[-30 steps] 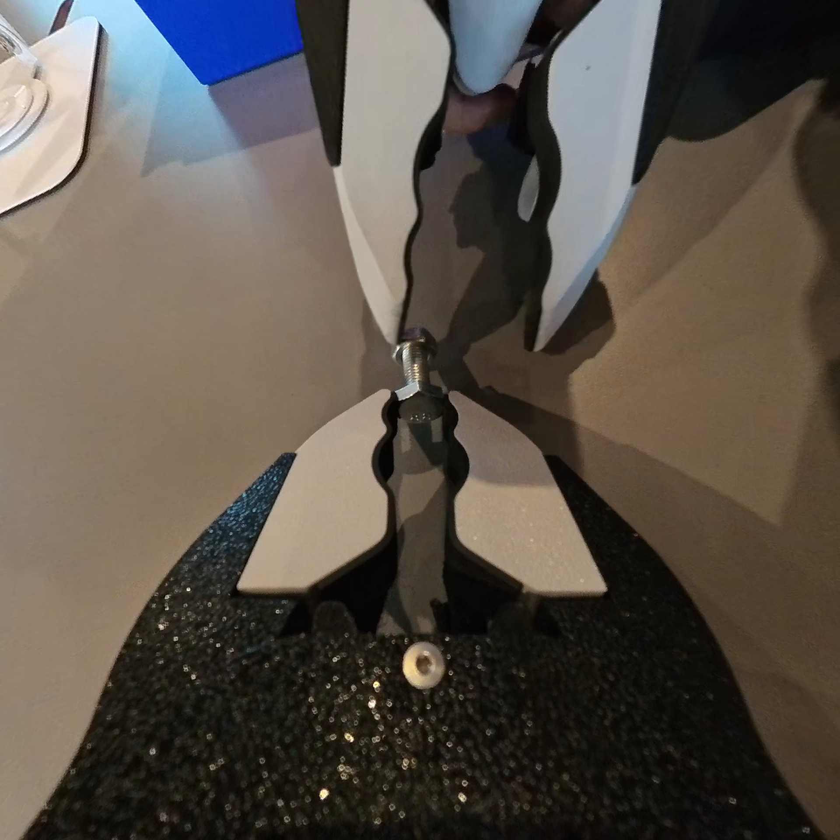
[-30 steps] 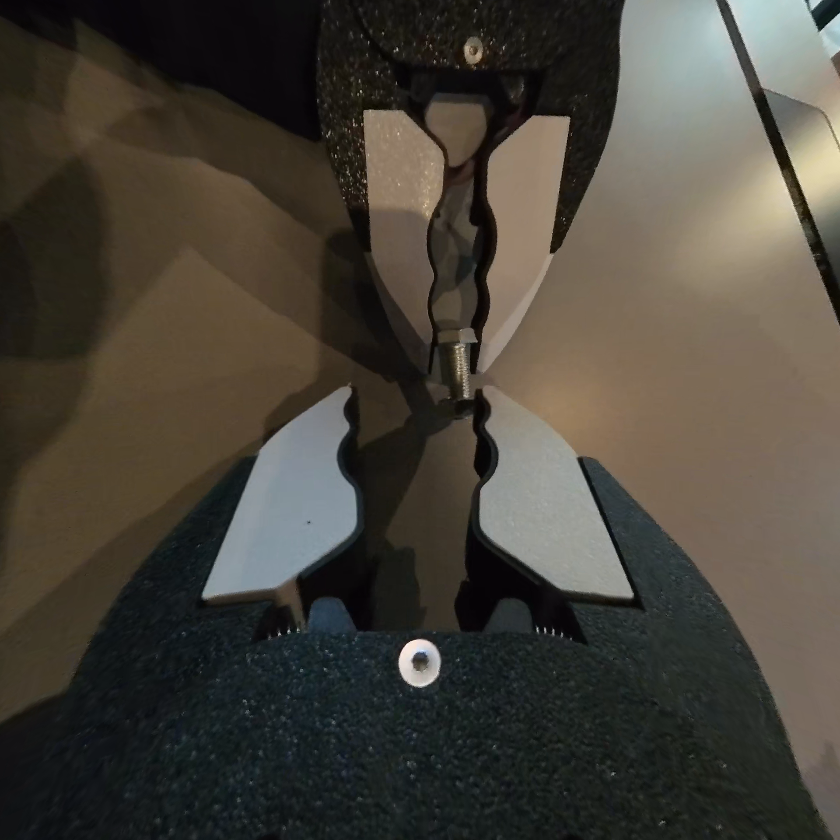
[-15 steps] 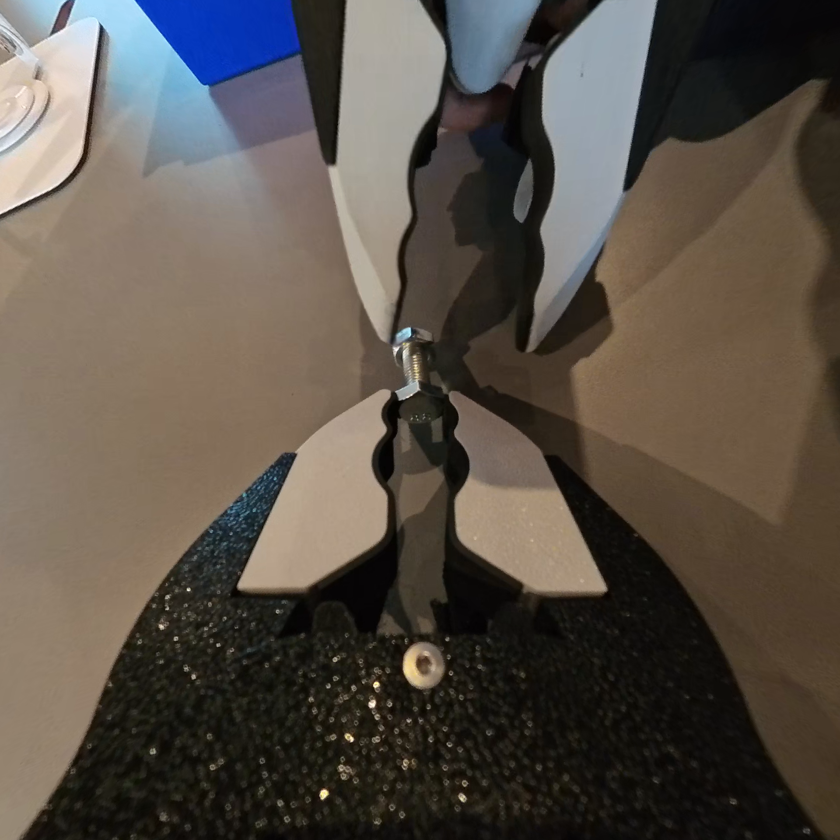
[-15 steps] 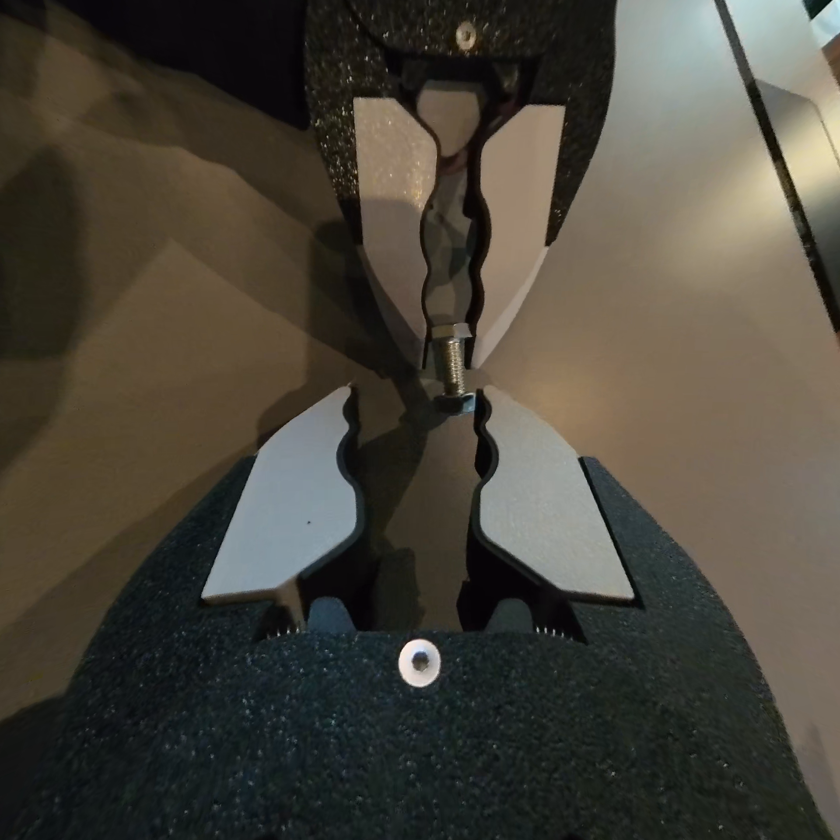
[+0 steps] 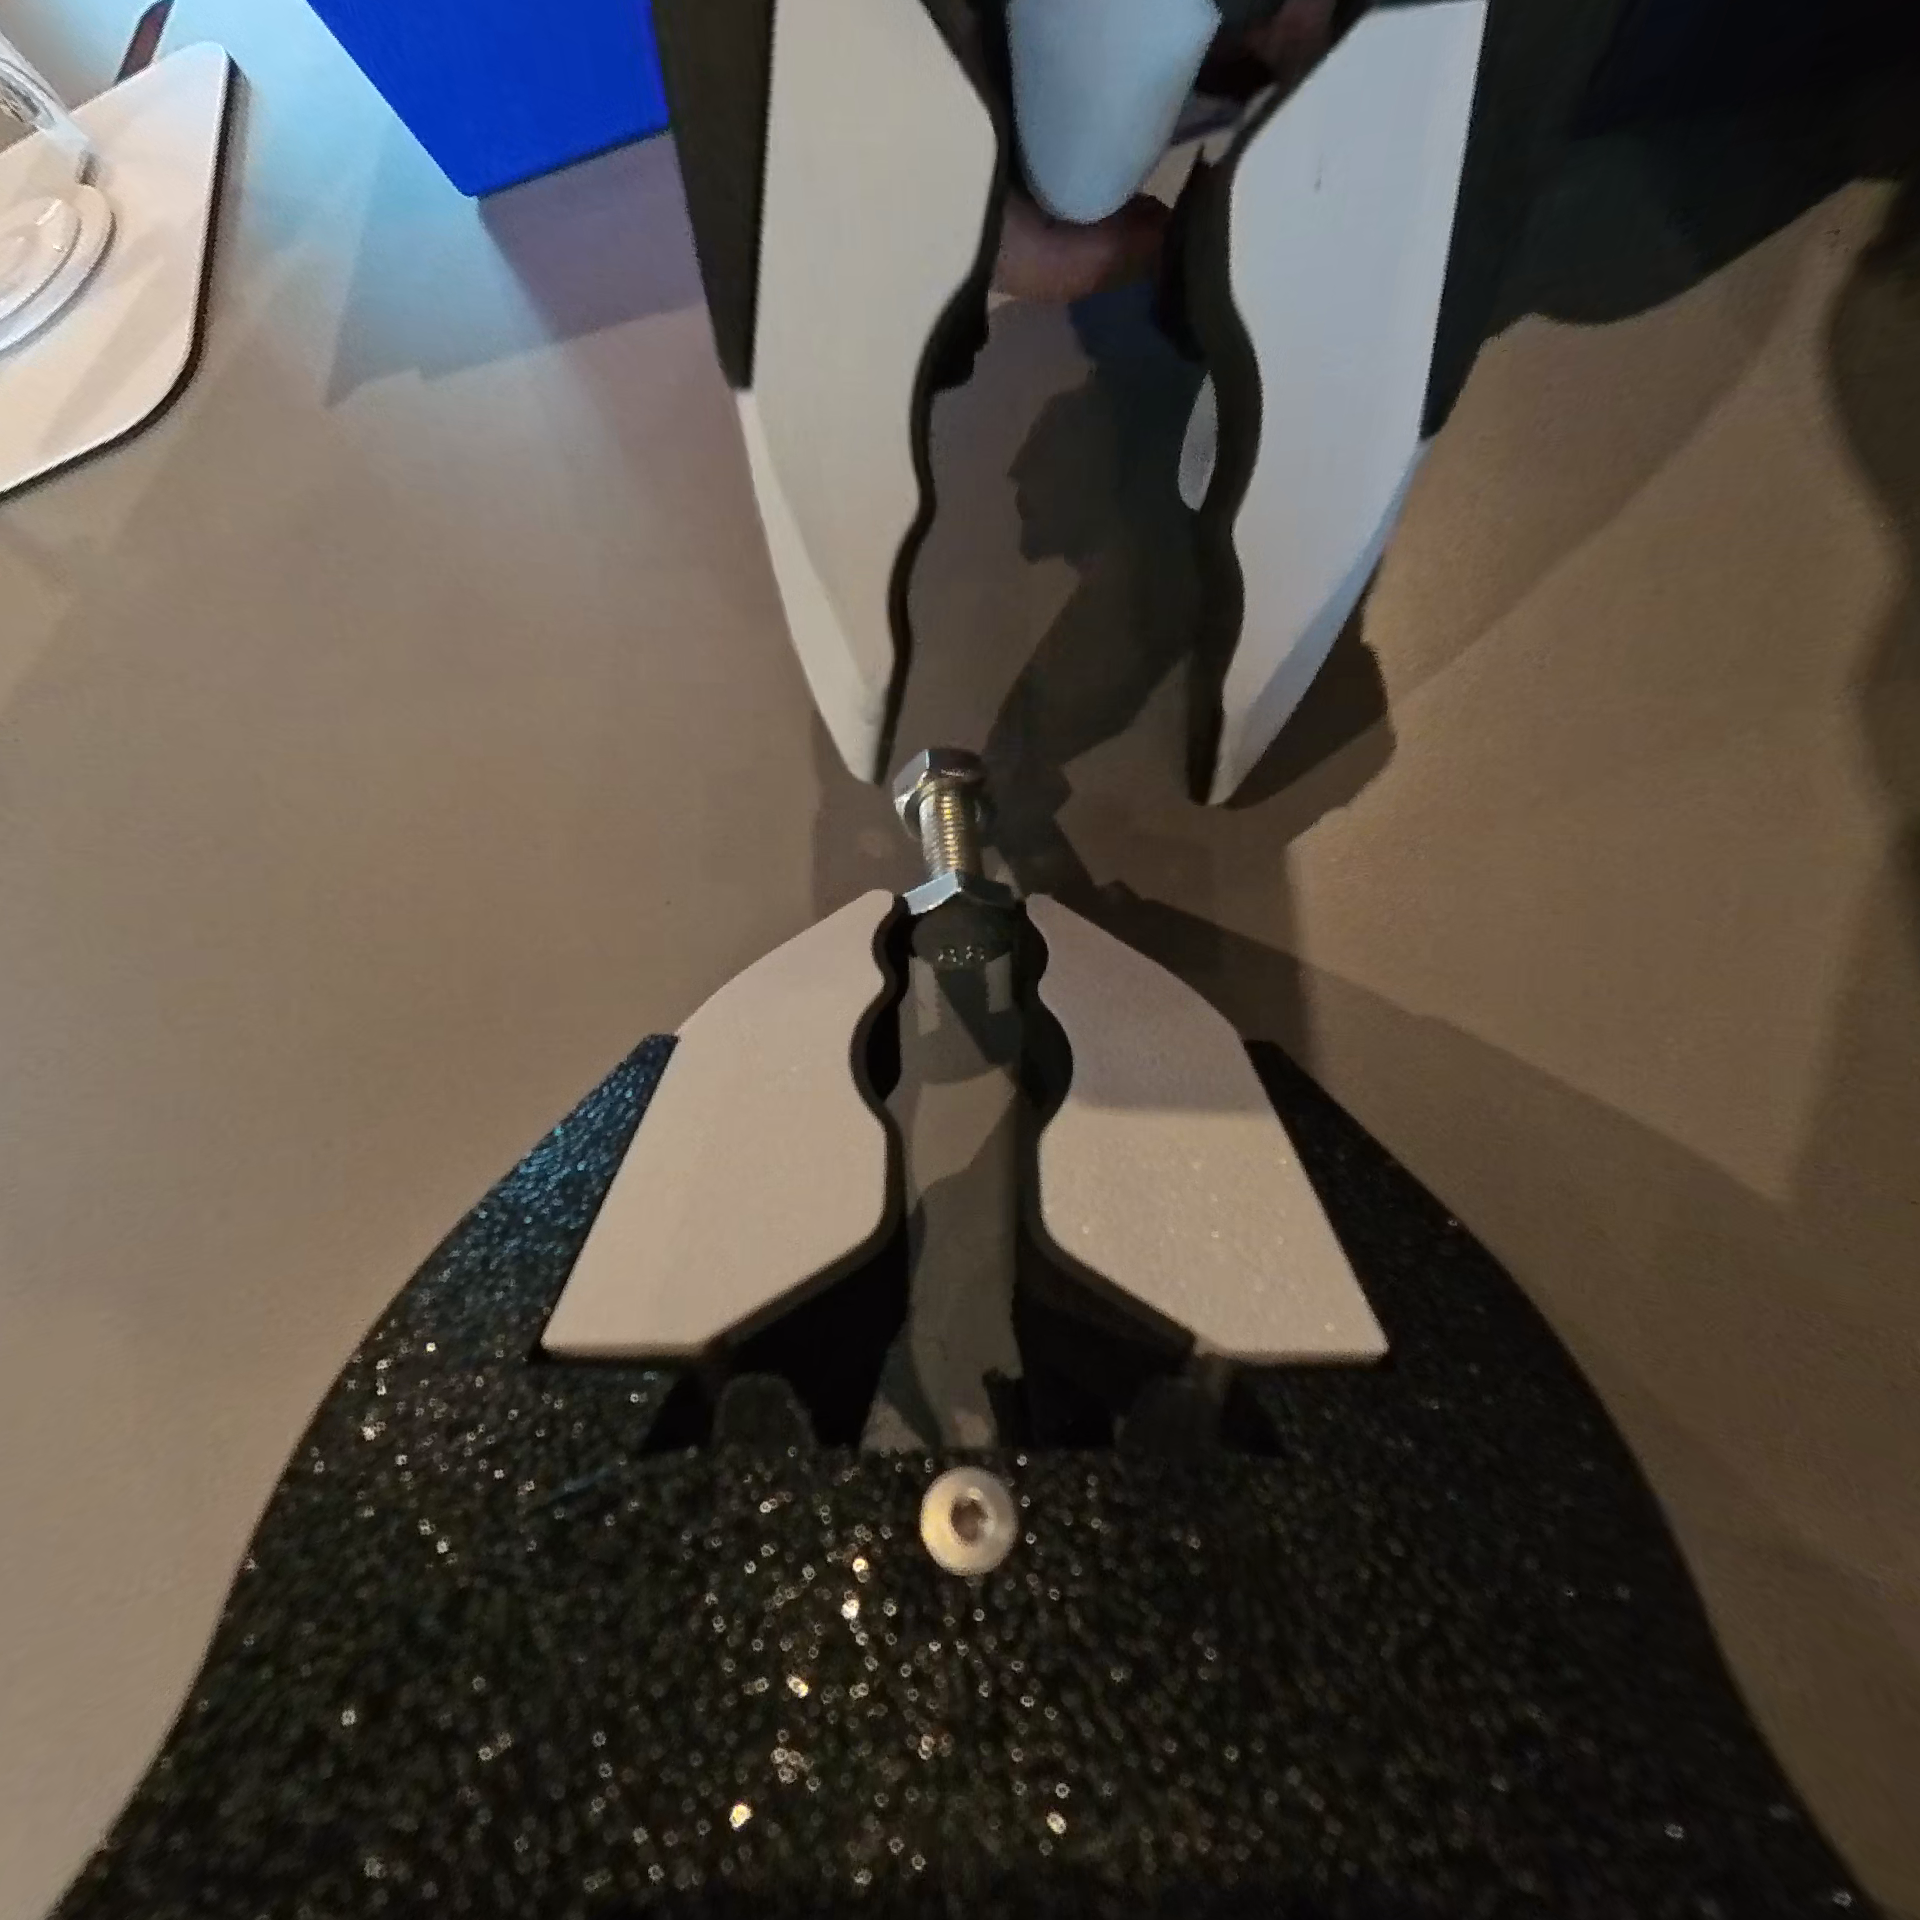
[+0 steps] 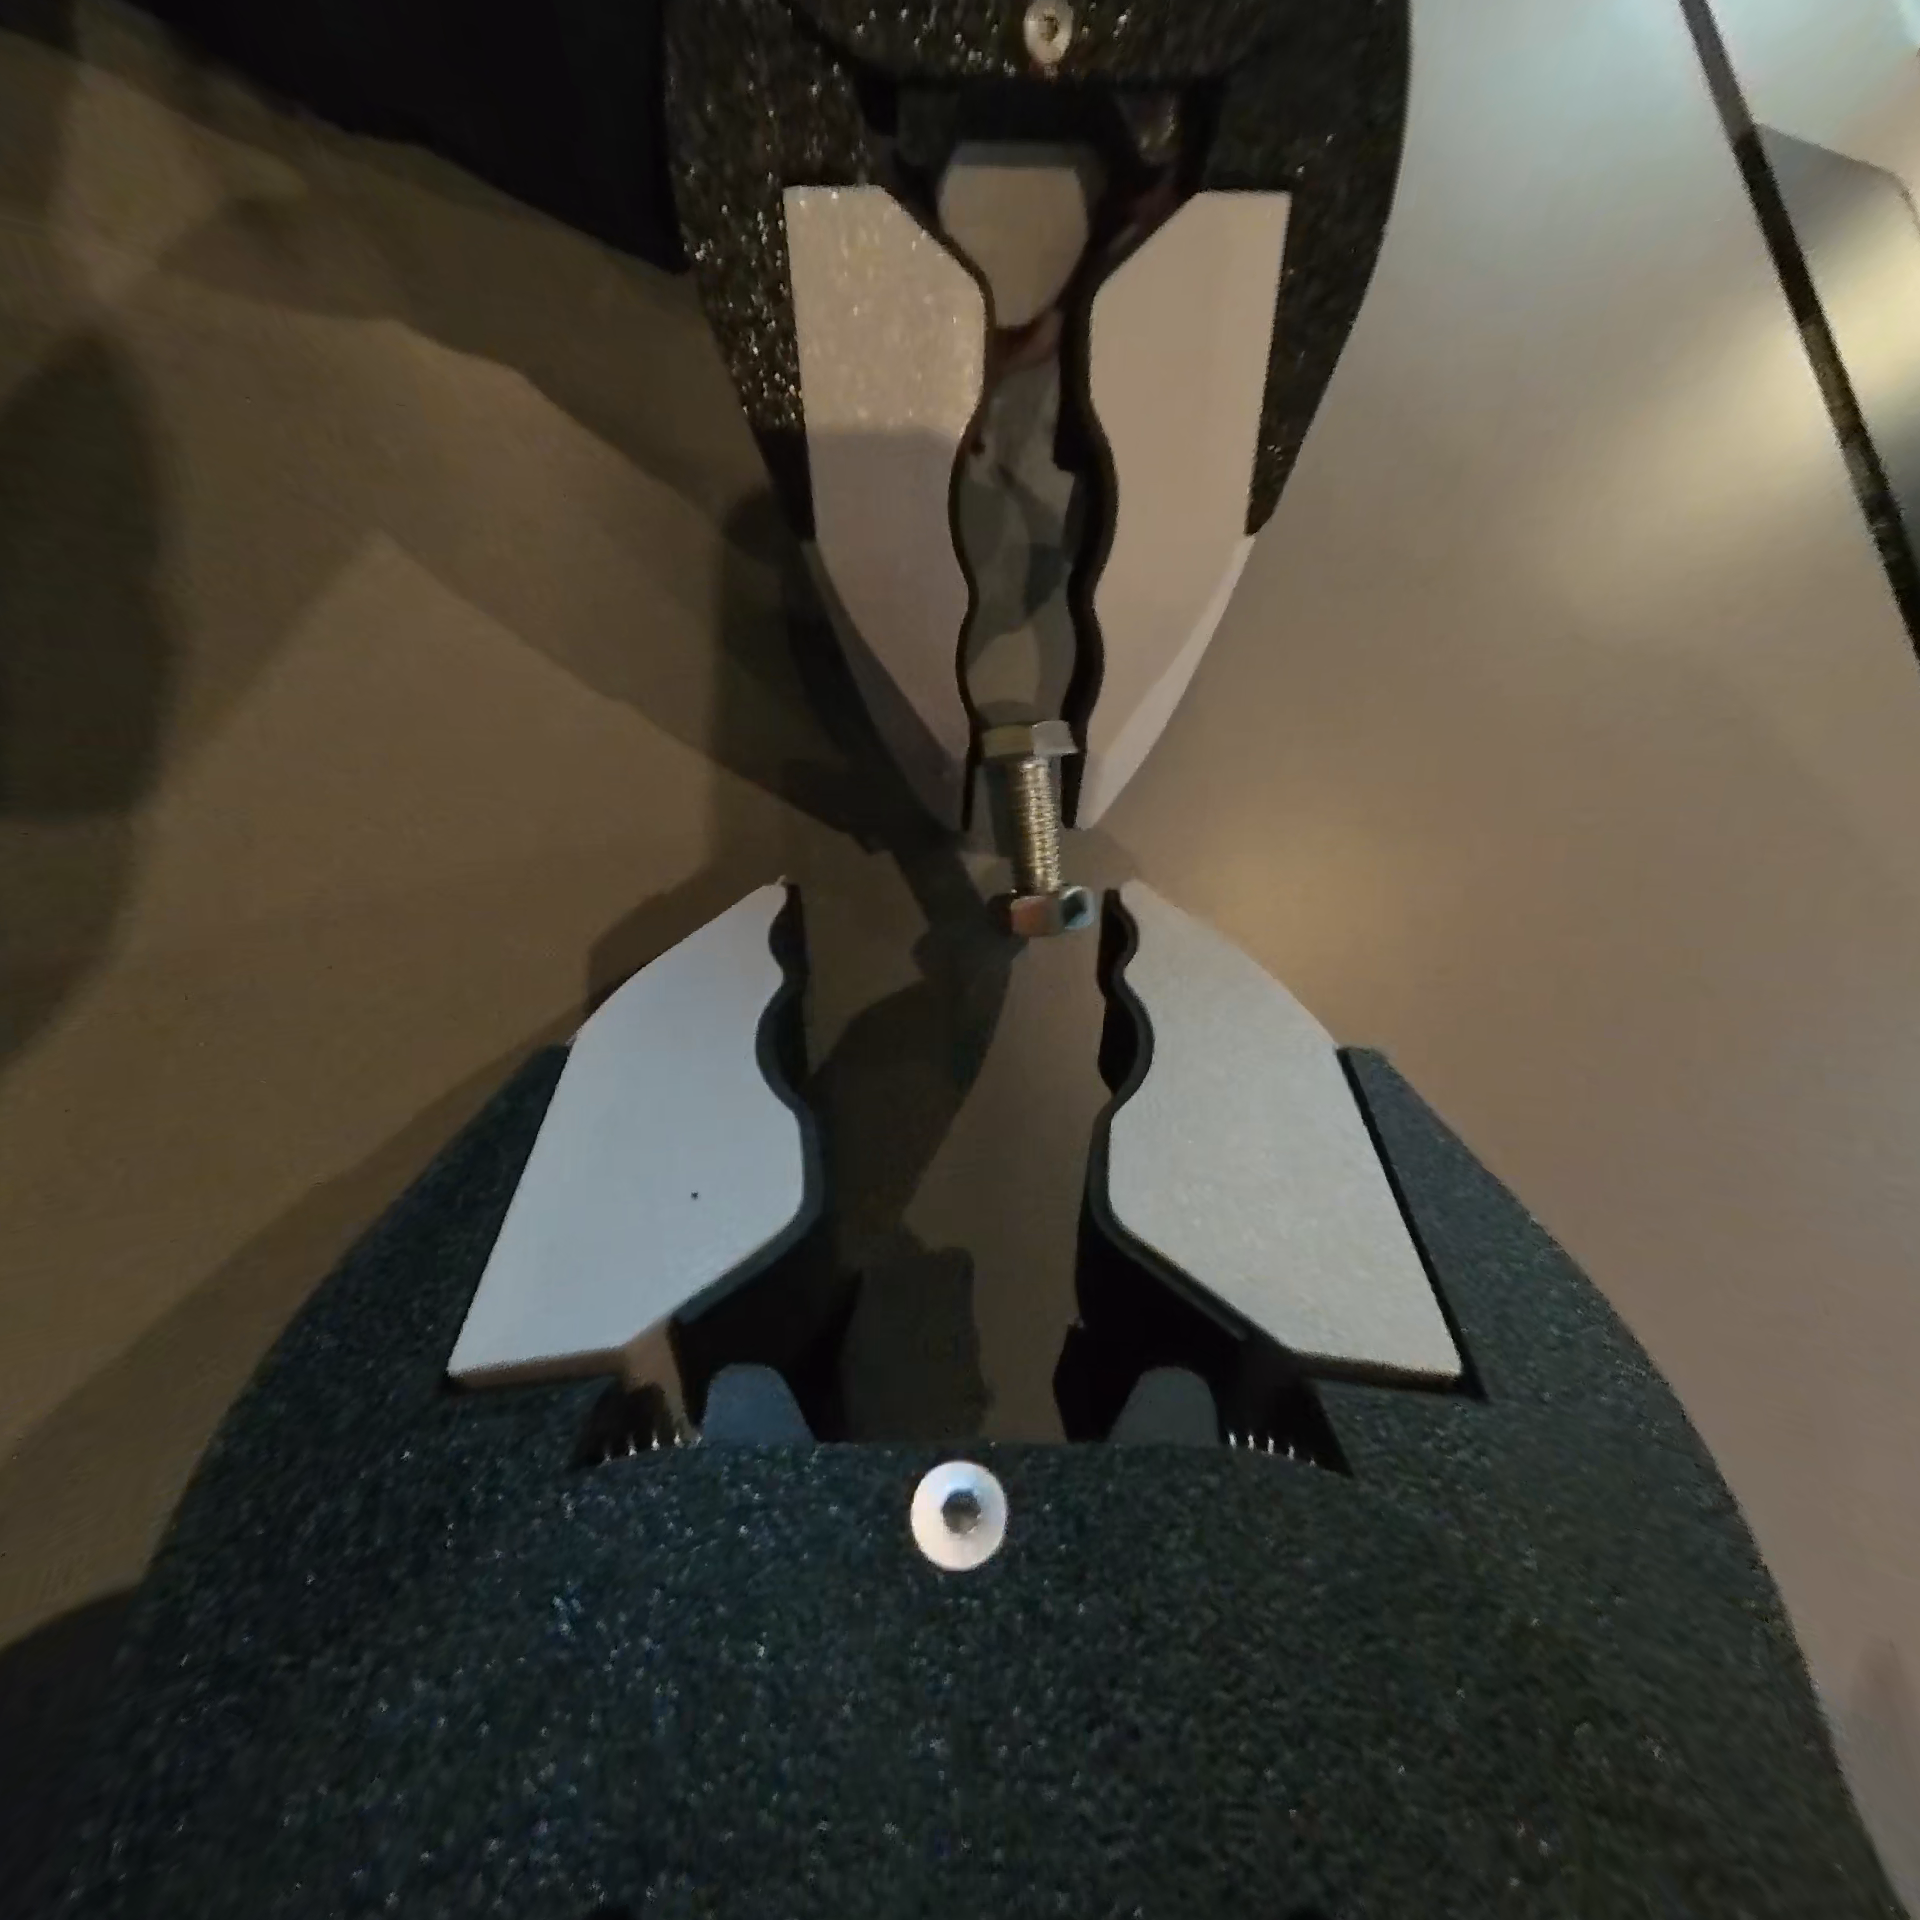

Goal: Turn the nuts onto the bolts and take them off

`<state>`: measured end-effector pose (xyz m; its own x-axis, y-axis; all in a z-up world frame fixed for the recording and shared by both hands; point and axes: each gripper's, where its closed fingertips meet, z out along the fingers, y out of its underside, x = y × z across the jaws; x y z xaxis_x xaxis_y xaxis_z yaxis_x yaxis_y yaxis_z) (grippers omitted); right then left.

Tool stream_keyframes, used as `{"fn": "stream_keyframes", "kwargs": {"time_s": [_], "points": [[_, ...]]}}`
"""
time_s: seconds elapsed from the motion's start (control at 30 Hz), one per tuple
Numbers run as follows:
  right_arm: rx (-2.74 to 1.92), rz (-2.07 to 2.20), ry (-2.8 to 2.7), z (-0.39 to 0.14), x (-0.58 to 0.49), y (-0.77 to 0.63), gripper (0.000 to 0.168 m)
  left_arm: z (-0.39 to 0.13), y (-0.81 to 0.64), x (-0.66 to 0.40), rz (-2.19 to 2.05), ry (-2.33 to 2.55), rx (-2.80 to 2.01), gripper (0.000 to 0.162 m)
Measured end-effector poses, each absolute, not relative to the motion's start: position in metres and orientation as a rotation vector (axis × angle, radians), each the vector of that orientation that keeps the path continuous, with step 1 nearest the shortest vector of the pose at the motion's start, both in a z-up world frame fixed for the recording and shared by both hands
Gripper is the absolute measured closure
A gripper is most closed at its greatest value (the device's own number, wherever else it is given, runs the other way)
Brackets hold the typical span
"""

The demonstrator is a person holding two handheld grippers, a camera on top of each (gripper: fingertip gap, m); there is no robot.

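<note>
My left gripper [image 5: 956, 899] is shut on the hex head of a steel bolt [image 5: 948, 831] and holds it just above the beige table [image 5: 364, 831]. The thread points away from it toward my right gripper. A hex nut [image 5: 935, 774] sits at the far end of the thread. My right gripper [image 6: 951, 899] is open, with its tips on either side of the nut [image 6: 1044, 914]. The nut lies close to one fingertip [image 6: 1122, 914]; I cannot tell whether they touch. In the right wrist view, the left gripper [image 6: 1029, 821] shows at the top holding the bolt [image 6: 1023, 821].
A blue box [image 5: 499, 83] stands at the back in the left wrist view. A white board [image 5: 135, 312] with a clear glass object on it lies at the far left. A dark edge [image 6: 1818, 312] runs down the right side of the right wrist view. My two grippers' fingertips are within a few centimetres of each other.
The right gripper stays open and the left stays shut on the bolt head. The two grippers have drawn slightly apart, and more bare thread shows between bolt head and nut.
</note>
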<state>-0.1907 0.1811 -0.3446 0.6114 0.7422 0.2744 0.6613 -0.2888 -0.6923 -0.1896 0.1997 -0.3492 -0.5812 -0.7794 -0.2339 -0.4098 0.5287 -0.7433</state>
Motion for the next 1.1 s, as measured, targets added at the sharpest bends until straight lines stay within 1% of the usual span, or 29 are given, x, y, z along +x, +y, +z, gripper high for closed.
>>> {"fn": "stream_keyframes", "kwargs": {"time_s": [0.07,0.1,0.13,0.2,0.3,0.4,0.5,0.57,0.6,0.63,0.67,0.73,0.8,0.83,0.93,1.0,1.07,1.1], "points": [[-2.027,0.136,-1.111,-0.344,-0.191,0.179,0.119,-0.349,0.200,-0.190,-0.874,2.216,-0.960,0.144],[-2.026,0.148,-1.109,-0.342,-0.191,0.178,0.124,-0.349,0.200,-0.190,-0.873,2.215,-0.960,0.144],[-2.022,0.185,-1.117,-0.339,-0.192,0.175,0.136,-0.349,0.200,-0.190,-0.873,2.214,-0.963,0.144],[-2.015,0.248,-1.104,-0.335,-0.195,0.172,0.134,-0.349,0.200,-0.189,-0.874,2.215,-0.963,0.144],[-2.015,0.179,-1.092,-0.338,-0.192,0.178,0.132,-0.349,0.200,-0.190,-0.874,2.214,-0.963,0.144],[-2.006,0.101,-1.102,-0.342,-0.191,0.183,0.116,-0.349,0.200,-0.189,-0.873,2.214,-0.962,0.144],[-2.017,0.095,-1.122,-0.346,-0.192,0.182,0.114,-0.349,0.200,-0.189,-0.874,2.215,-0.963,0.144],[-2.020,0.107,-1.126,-0.344,-0.192,0.180,0.120,-0.349,0.200,-0.190,-0.875,2.217,-0.961,0.144],[-2.017,0.125,-1.128,-0.342,-0.192,0.178,0.127,-0.349,0.200,-0.190,-0.874,2.216,-0.962,0.144],[-2.010,0.168,-1.143,-0.339,-0.194,0.174,0.142,-0.349,0.200,-0.189,-0.875,2.215,-0.965,0.144],[-2.004,0.199,-1.129,-0.336,-0.194,0.173,0.145,-0.349,0.200,-0.189,-0.875,2.215,-0.965,0.144],[-1.999,0.184,-1.093,-0.334,-0.192,0.177,0.138,-0.349,0.200,-0.189,-0.875,2.215,-0.964,0.144],[-1.992,0.120,-1.079,-0.335,-0.188,0.182,0.125,-0.349,0.200,-0.189,-0.875,2.215,-0.964,0.144],[-1.998,0.099,-1.085,-0.338,-0.187,0.183,0.122,-0.349,0.200,-0.189,-0.875,2.215,-0.964,0.144],[-2.016,0.095,-1.103,-0.344,-0.189,0.183,0.117,-0.349,0.200,-0.189,-0.875,2.216,-0.964,0.144],[-2.023,0.102,-1.113,-0.345,-0.190,0.182,0.117,-0.349,0.200,-0.189,-0.875,2.216,-0.964,0.144],[-2.030,0.124,-1.117,-0.343,-0.190,0.179,0.125,-0.349,0.200,-0.190,-0.875,2.217,-0.963,0.144],[-2.027,0.160,-1.126,-0.341,-0.191,0.175,0.141,-0.349,0.200,-0.190,-0.875,2.215,-0.965,0.144]]}}
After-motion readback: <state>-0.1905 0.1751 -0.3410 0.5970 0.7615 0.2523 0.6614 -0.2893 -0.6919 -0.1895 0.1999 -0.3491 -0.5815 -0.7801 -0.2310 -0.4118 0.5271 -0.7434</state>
